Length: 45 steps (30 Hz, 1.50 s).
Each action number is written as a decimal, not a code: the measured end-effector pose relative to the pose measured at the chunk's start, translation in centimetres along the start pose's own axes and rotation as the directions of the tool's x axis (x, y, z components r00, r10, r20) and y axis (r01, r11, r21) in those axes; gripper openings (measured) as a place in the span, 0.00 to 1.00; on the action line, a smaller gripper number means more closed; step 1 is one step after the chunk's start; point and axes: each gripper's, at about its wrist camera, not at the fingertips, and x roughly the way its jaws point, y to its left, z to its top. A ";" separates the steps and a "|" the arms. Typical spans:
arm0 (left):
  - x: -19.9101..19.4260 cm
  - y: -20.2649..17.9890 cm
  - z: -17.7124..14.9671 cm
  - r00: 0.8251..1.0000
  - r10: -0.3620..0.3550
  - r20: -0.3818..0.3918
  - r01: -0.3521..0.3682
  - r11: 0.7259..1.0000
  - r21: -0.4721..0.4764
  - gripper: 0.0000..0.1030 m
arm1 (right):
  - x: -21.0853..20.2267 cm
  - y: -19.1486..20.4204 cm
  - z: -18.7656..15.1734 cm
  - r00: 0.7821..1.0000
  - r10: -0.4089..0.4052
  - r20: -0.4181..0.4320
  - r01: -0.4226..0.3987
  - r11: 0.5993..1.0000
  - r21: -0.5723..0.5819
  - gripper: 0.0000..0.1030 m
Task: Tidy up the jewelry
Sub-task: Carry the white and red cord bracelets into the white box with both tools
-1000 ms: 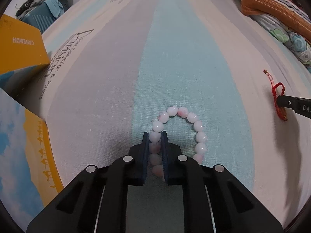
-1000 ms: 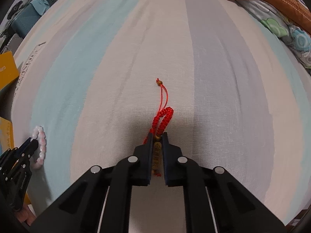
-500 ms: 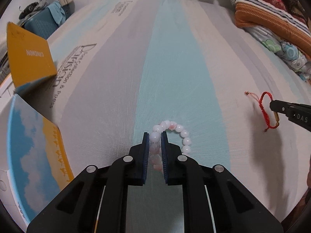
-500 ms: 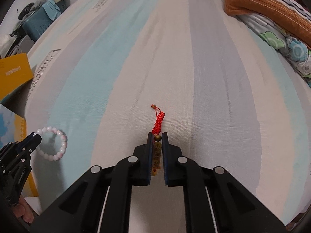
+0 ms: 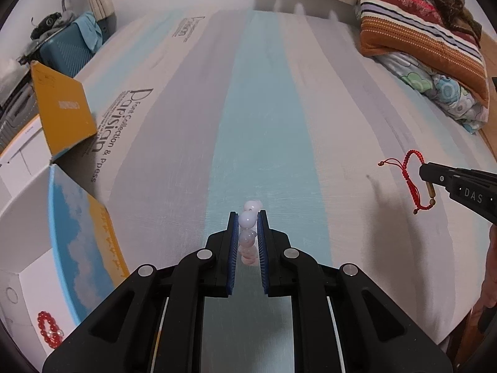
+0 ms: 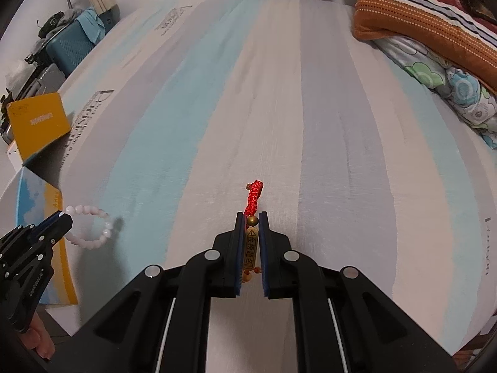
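Glossy pink beads [image 5: 247, 219]; braided red cord [image 6: 254, 197]; matt woven bedsheet [image 5: 267, 118].

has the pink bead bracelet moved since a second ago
Yes. The pink bead bracelet, clamped in the left gripper, has lifted off the striped sheet and hangs clear, casting a shadow on the blue stripe.

Three bracelets [image 5: 247, 217] [image 5: 413, 183] [image 5: 49, 332], two tongs [image 5: 247, 227] [image 6: 251, 227], one box [image 5: 18, 279].

Striped bedsheet [image 5: 192, 143], folded quilts [image 5: 419, 40], teal suitcase [image 5: 66, 51]
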 end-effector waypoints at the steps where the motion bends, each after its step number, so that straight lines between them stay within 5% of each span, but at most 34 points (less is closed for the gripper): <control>1: -0.3 0.0 0.0 1.000 0.002 0.002 -0.002 1.000 0.001 0.11 | -0.3 0.1 0.0 1.000 0.000 0.005 0.000 1.000 -0.002 0.08; 23: -8.6 4.5 -1.1 0.998 0.031 0.061 -0.029 0.999 -0.032 0.11 | -8.0 6.9 -2.0 0.994 0.035 0.101 -0.029 0.997 -0.065 0.08; 45: -16.3 16.7 -5.0 0.983 0.147 0.111 -0.128 0.979 -0.156 0.11 | -13.2 22.3 -4.2 0.967 0.199 0.158 -0.161 0.961 -0.225 0.08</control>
